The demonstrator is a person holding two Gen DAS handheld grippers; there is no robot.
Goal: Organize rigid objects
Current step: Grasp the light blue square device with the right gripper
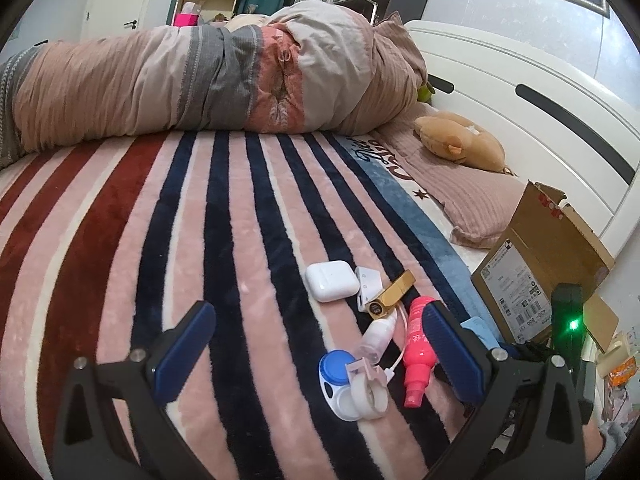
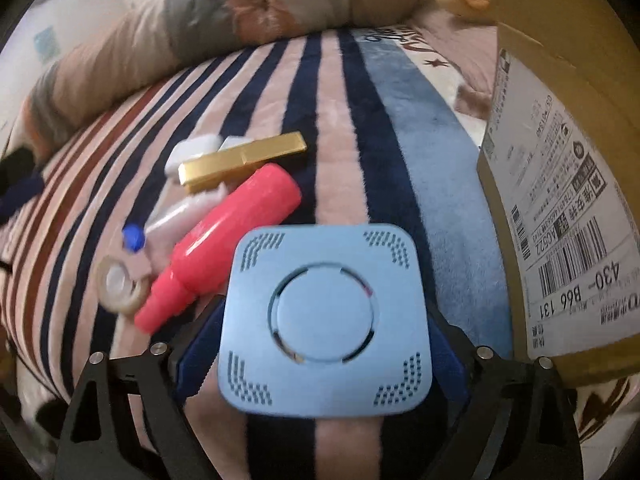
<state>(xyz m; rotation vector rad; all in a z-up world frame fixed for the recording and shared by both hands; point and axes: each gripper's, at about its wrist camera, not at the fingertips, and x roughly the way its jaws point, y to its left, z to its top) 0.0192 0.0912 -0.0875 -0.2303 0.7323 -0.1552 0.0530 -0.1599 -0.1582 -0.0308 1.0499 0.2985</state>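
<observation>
Over on the left side, the left gripper (image 1: 316,344) hangs above the striped blanket (image 1: 160,240) with its blue-padded fingers (image 1: 182,354) spread wide and nothing between them. Moving right across the left wrist view, there's the cluster of small things on the blanket: a white earbud case (image 1: 332,281), and touching its right side a flat white adapter (image 1: 370,280) with a gold bar-shaped item (image 1: 394,293) lying across it. Below those, a small pale bottle (image 1: 378,336), a blue-and-white round case (image 1: 338,378) with a roll of clear tape (image 1: 370,394) against it, and a pink spray bottle (image 1: 416,352) lying flat just beside the gripper's right finger. Further right stands the cardboard box (image 1: 536,268), open at the top, shipping label facing us. Now the right wrist view: the same pile sits at left, somewhat blurred, pink spray bottle (image 2: 224,248) pointing nozzle-down toward the camera. Centre frame, the right gripper (image 2: 324,340) is pinching a light-blue square device (image 2: 326,316) between its pads, held above the blanket, flat face with a round centre toward the lens. At the far right the cardboard box (image 2: 560,180) looms close beside it.
</observation>
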